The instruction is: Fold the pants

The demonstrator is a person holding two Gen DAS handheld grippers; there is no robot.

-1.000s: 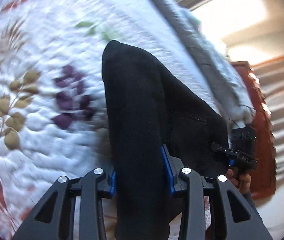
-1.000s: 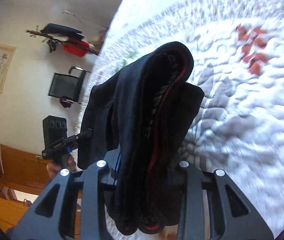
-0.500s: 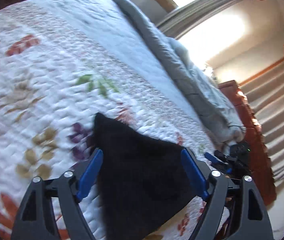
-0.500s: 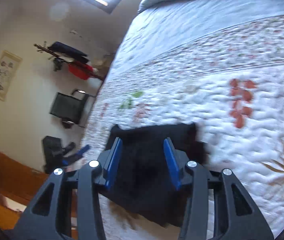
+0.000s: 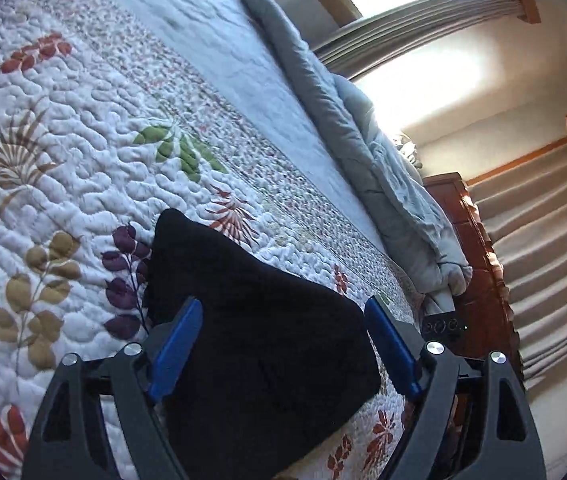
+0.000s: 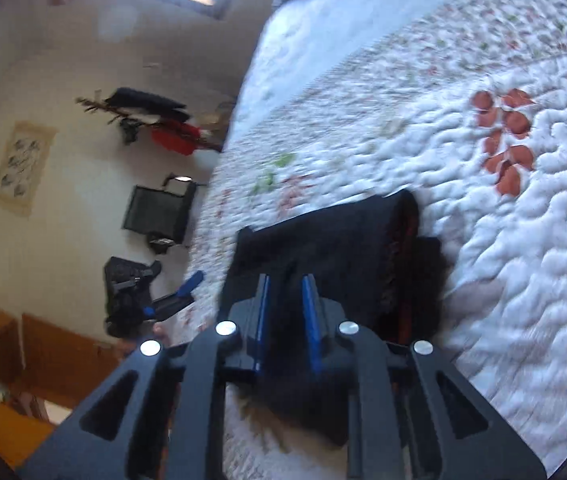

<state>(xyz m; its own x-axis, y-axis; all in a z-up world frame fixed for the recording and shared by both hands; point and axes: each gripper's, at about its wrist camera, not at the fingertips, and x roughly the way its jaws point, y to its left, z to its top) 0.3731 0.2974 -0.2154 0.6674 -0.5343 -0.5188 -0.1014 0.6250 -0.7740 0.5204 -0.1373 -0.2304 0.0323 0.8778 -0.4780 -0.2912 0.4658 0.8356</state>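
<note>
Quilted bedspread (image 5: 83,128) with a leaf print covers the bed under both tools; bedroom, daylight from a window behind. Left gripper (image 5: 283,344): jaws spread wide, blue pads standing clear on either side of the pants (image 5: 259,344), nothing between them under load. Right gripper (image 6: 285,312): jaws drawn fairly close but a visible gap remains between the pads; dark cloth lies in and below that gap, and the blurred right view does not settle whether any of it is pinched or merely seen through. Pants: black, folded into a compact bundle, lying on the bedspread directly ahead of and beneath both sets of jaws; in the right view a red lining or stripe shows at the stacked edge to the right of the jaws. Judgement: fold looks nearly complete, tools releasing or about to withdraw. Risks from here: (1) if the right jaws have a layer caught, pulling back would drag the top layer and open the fold; (2) the stacked edge beyond the right jaws looks thick and slightly raised, so it may spring open on the soft quilt once unsupported; (3) the left pads sit close beside the bundle, so a sideways exit could snag its corner and skew it. Beyond the left jaws, a grey duvet (image 5: 387,184) is heaped at the far side, well apart from the pants.
</note>
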